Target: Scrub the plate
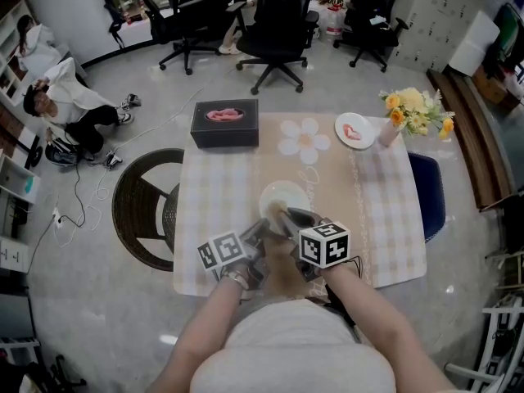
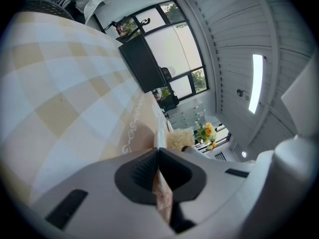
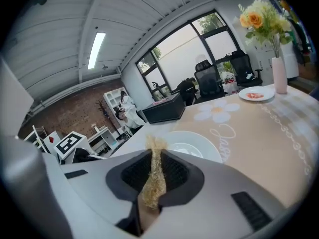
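Note:
A white plate [image 1: 288,193] lies on the checked tablecloth [image 1: 213,195] in front of me. My left gripper [image 1: 262,228] is at the plate's near rim. In the left gripper view the plate's thin rim [image 2: 160,128] runs edge-on between the jaws, and the left gripper [image 2: 158,157] is shut on it. My right gripper [image 1: 284,214] is over the plate's near part. It is shut [image 3: 153,156] on a yellowish fibrous scrubber [image 3: 150,188], and the plate [image 3: 194,146] lies just beyond its tip. The scrubber [image 2: 178,139] also shows past the rim.
A black box [image 1: 225,124] with something pink on top stands at the table's far left. A small plate of pink food [image 1: 354,131] and a vase of yellow flowers [image 1: 413,109] are at the far right. A wicker chair [image 1: 143,207] stands left of the table.

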The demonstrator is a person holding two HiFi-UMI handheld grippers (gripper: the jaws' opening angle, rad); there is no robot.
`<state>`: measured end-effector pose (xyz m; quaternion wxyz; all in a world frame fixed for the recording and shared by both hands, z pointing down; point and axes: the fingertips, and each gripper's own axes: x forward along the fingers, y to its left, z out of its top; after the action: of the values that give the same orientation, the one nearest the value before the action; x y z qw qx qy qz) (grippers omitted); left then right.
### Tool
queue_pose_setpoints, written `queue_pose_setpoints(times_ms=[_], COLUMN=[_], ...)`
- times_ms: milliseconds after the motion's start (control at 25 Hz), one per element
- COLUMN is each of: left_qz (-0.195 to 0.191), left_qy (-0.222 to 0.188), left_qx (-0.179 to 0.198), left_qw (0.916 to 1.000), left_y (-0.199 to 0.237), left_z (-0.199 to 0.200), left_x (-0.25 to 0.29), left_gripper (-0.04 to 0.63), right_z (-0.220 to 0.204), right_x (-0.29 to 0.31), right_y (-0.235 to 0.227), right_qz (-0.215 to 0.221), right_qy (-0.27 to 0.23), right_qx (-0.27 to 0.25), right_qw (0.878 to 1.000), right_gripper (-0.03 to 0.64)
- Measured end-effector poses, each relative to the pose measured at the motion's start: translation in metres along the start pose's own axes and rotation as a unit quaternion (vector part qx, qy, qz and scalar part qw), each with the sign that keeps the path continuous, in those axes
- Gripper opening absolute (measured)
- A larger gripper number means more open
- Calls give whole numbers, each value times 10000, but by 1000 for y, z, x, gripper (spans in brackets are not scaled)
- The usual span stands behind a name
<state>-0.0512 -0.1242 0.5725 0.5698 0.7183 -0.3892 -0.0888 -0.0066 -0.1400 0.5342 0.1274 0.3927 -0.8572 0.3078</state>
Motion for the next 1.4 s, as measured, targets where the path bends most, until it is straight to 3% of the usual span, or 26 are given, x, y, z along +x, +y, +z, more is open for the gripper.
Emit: queue_pose_setpoints(times_ms=[480, 680, 1400], left_qz=[51, 56, 26], left_qy=[5, 3, 8], left_qx=[-42, -47, -45], left_qw=[10000, 10000, 10000], left_y=[2, 3, 3], left_z=[0, 0, 0], left_x=[2, 2, 2], left_gripper=[17, 17, 17], right_z=[-16, -17, -11], right_x=[12, 13, 3], right_y=[5, -10, -59], right_qz=[105, -259, -1070], right_qy=[328, 445, 404], right_qx=[-551, -824, -890], right_qw=[9979, 9953, 9894], right_gripper=[55, 55, 54])
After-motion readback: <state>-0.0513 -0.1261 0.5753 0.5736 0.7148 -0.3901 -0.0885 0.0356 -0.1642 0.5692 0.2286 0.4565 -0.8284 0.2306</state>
